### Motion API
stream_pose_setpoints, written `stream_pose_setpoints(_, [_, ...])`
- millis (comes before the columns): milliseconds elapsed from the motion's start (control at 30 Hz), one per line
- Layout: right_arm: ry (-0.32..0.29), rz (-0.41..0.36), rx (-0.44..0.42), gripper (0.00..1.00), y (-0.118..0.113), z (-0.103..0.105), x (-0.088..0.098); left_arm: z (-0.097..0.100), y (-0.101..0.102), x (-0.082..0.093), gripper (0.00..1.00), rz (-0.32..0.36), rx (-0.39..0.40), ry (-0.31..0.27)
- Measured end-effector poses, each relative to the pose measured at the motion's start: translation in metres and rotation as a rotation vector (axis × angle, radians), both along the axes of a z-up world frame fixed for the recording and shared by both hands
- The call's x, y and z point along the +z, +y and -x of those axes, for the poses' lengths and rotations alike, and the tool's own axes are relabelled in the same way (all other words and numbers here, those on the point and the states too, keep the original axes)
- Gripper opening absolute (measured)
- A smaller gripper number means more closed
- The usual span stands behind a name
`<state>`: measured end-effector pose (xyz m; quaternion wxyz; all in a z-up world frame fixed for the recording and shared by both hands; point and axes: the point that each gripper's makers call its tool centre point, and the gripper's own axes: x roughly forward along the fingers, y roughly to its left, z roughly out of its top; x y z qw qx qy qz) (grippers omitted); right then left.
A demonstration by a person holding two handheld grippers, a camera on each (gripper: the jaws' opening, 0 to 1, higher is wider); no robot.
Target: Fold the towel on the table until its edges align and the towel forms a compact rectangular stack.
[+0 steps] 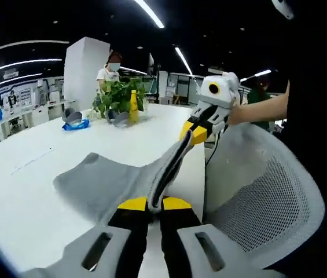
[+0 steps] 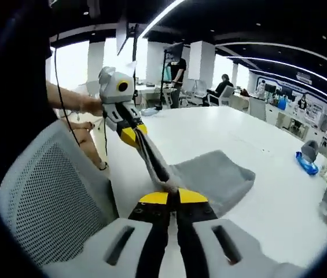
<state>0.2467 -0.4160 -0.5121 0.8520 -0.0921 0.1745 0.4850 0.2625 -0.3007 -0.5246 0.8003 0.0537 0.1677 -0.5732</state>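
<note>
We see a white table [image 1: 30, 174] carrying a grey towel [image 1: 102, 182] near its edge. Farther back sit a potted plant [image 1: 116, 95], a yellow bottle [image 1: 133, 106] and a blue object [image 1: 75, 124].

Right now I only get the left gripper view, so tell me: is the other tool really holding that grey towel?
Observer: Yes. Seen close up in the right gripper view, the right gripper has its jaws shut on the towel edge.
Operator: And what does my tool look like from over there?
Observer: The left gripper pinches the same edge, which runs taut between the two tools.
Operator: Who is holding it?
Observer: A hand grips it from behind, above the mesh chair.
Operator: Anyone else on that side of the room?
Observer: A person in dark clothes stands beside a white column.
</note>
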Motion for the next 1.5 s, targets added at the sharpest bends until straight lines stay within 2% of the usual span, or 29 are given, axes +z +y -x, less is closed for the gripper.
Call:
stream_pose_setpoints(67, [0.010, -0.078, -0.017, 0.00, 0.001, 0.000, 0.014, 0.001, 0.000, 0.016, 0.06, 0.069, 0.011, 0.011])
stream_pose_setpoints(133, [0.017, -0.159, -0.031, 0.00, 0.000, 0.000, 0.029, 0.002, 0.001, 0.027, 0.06, 0.099, 0.012, 0.009])
stream_pose_setpoints(233, [0.025, -0.231, -0.036, 0.00, -0.001, 0.000, 0.046, 0.004, 0.001, 0.044, 0.06, 0.145, 0.005, -0.006])
stream_pose_setpoints(500, [0.033, -0.327, 0.016, 0.00, 0.000, 0.011, 0.081, 0.021, 0.000, 0.088, 0.06, 0.250, -0.050, 0.004])
stream_pose_setpoints(867, [0.054, -0.401, 0.083, 0.00, 0.005, 0.031, 0.111, 0.042, -0.003, 0.122, 0.06, 0.337, -0.094, 0.030])
stream_pose_setpoints(967, [0.065, -0.385, 0.088, 0.00, 0.006, 0.030, 0.106, 0.038, -0.003, 0.114, 0.06, 0.324, -0.080, 0.043])
stream_pose_setpoints(1067, [0.105, -0.338, 0.091, 0.00, 0.009, 0.026, 0.090, 0.031, -0.002, 0.100, 0.06, 0.285, -0.064, 0.066])
stream_pose_setpoints(1167, [0.161, -0.329, 0.105, 0.00, 0.009, 0.021, 0.078, 0.027, 0.000, 0.090, 0.06, 0.271, -0.066, 0.122])
stream_pose_setpoints(1200, [0.197, -0.329, 0.109, 0.00, 0.010, 0.018, 0.074, 0.021, 0.001, 0.085, 0.06, 0.268, -0.062, 0.125])
stream_pose_setpoints(1267, [0.223, -0.319, 0.111, 0.00, 0.010, 0.011, 0.067, 0.014, 0.003, 0.077, 0.06, 0.248, -0.058, 0.166])
stream_pose_setpoints(1300, [0.264, -0.319, 0.115, 0.00, 0.010, 0.007, 0.062, 0.010, 0.002, 0.073, 0.06, 0.234, -0.057, 0.168])
stream_pose_setpoints(1367, [0.333, -0.324, 0.114, 0.00, 0.009, -0.001, 0.051, 0.001, 0.003, 0.063, 0.06, 0.217, -0.054, 0.201])
stream_pose_setpoints(1400, [0.340, -0.325, 0.112, 0.00, 0.008, -0.006, 0.047, -0.002, 0.003, 0.059, 0.06, 0.219, -0.055, 0.235])
stream_pose_setpoints(1433, [0.400, -0.345, 0.112, 0.00, 0.007, -0.009, 0.041, -0.007, 0.002, 0.052, 0.06, 0.220, -0.050, 0.294])
stream_pose_setpoints(1467, [0.420, -0.350, 0.112, 0.00, 0.007, -0.010, 0.039, -0.013, 0.003, 0.048, 0.06, 0.216, -0.046, 0.291])
stream_pose_setpoints(1500, [0.426, -0.355, 0.104, 0.00, 0.006, -0.017, 0.033, -0.016, 0.002, 0.041, 0.06, 0.219, -0.049, 0.336])
